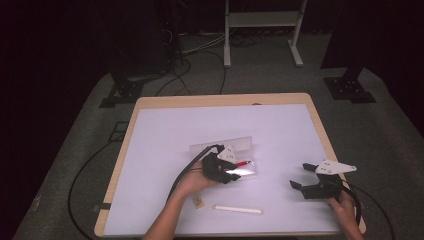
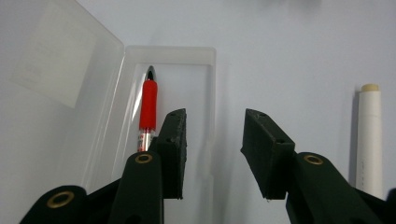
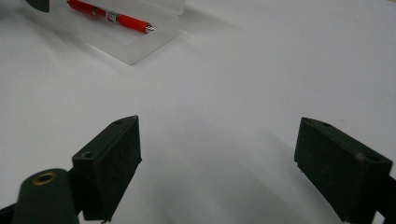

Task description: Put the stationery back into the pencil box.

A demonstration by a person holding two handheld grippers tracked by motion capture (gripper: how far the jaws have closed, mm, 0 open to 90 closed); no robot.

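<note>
A clear plastic case (image 1: 240, 150) lies open mid-table, lid hinged back. A red pen (image 2: 149, 105) lies inside its tray (image 2: 205, 56), also seen as the red pen (image 3: 112, 17) in the case (image 3: 140, 46). My left gripper (image 1: 226, 172) hovers over the case; its jaws stand open with nothing between them, just right of the pen (image 1: 243, 163). My left gripper (image 2: 212, 140) points along the tray. My right gripper (image 1: 300, 175) sits at the table's right side, wide open and empty above the bare white mat; my right gripper (image 3: 217, 158) faces the case from a distance.
A white cylindrical stick (image 1: 238, 209) lies near the front edge, seen as the white stick (image 2: 369, 140) beside the left gripper. A small tan piece (image 1: 199, 202) rests left of it. Cables trail off the table's left side (image 1: 125, 150). Stands and a rack are behind the table.
</note>
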